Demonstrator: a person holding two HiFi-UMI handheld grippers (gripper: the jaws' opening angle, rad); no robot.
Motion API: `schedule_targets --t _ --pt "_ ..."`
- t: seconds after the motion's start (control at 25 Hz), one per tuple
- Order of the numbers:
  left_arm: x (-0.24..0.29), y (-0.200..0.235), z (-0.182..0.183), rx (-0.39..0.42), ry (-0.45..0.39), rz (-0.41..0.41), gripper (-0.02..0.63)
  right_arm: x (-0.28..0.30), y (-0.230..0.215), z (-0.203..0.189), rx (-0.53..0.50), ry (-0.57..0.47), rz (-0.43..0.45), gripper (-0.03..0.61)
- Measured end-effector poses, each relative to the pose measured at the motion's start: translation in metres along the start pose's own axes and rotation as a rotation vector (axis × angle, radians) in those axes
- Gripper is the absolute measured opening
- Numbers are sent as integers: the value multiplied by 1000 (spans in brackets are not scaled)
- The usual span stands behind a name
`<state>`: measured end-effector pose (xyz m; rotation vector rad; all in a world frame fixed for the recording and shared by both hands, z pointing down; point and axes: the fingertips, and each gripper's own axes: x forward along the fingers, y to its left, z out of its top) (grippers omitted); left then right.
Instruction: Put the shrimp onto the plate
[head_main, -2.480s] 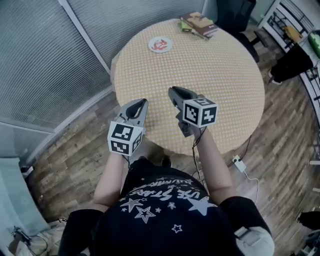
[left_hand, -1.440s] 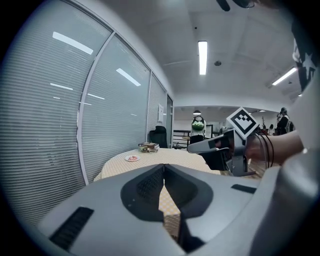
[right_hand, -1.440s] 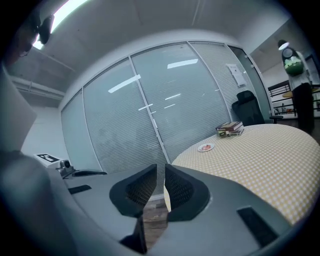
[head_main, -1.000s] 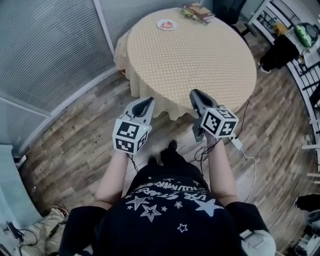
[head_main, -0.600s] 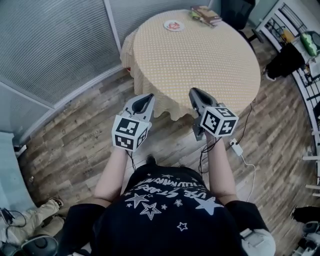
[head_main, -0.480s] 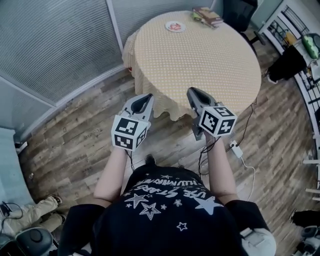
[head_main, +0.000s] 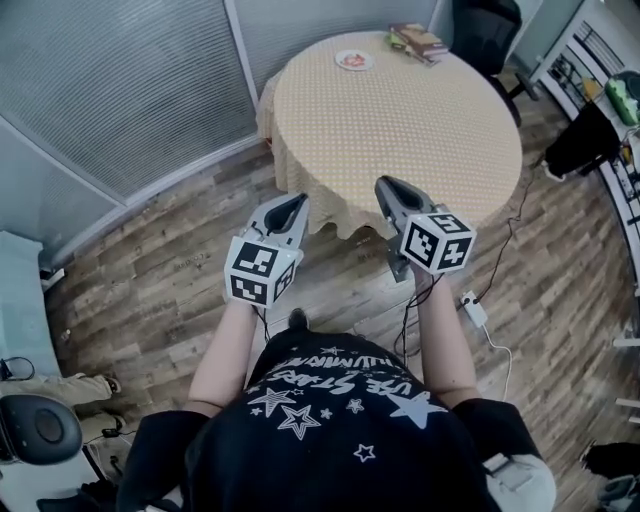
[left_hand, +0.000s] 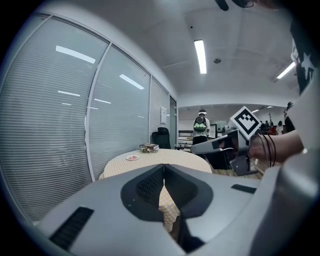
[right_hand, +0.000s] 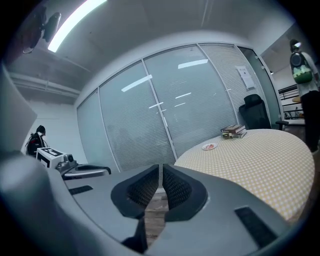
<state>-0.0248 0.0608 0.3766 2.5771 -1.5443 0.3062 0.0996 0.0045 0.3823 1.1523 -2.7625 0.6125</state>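
Both grippers hang over the wood floor at the tabletop's (head_main: 400, 120) 6 o'clock edge, well apart from the plate (head_main: 341, 61). The left gripper (head_main: 292, 201) is closed and empty; the right gripper (head_main: 384, 184) is closed to a thin slit, also empty. The plate sits at the tabletop's 11 o'clock, with a reddish bit on it, apparently the shrimp (head_main: 355, 60). Books (head_main: 418, 40) lie at 12 o'clock.

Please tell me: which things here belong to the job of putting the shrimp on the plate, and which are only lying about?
For the job:
- plate, with a red item on it, perhaps the shrimp
- left gripper and right gripper, both shut, empty
- round table

Lying about:
- stack of books
- office chair
- power strip on the floor
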Motion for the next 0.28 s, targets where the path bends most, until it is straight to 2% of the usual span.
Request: schedule_targets --t 0.28 --pt "-5 -41 4 7 -7 5 9 -44 -8 -4 20 -20 9 43"
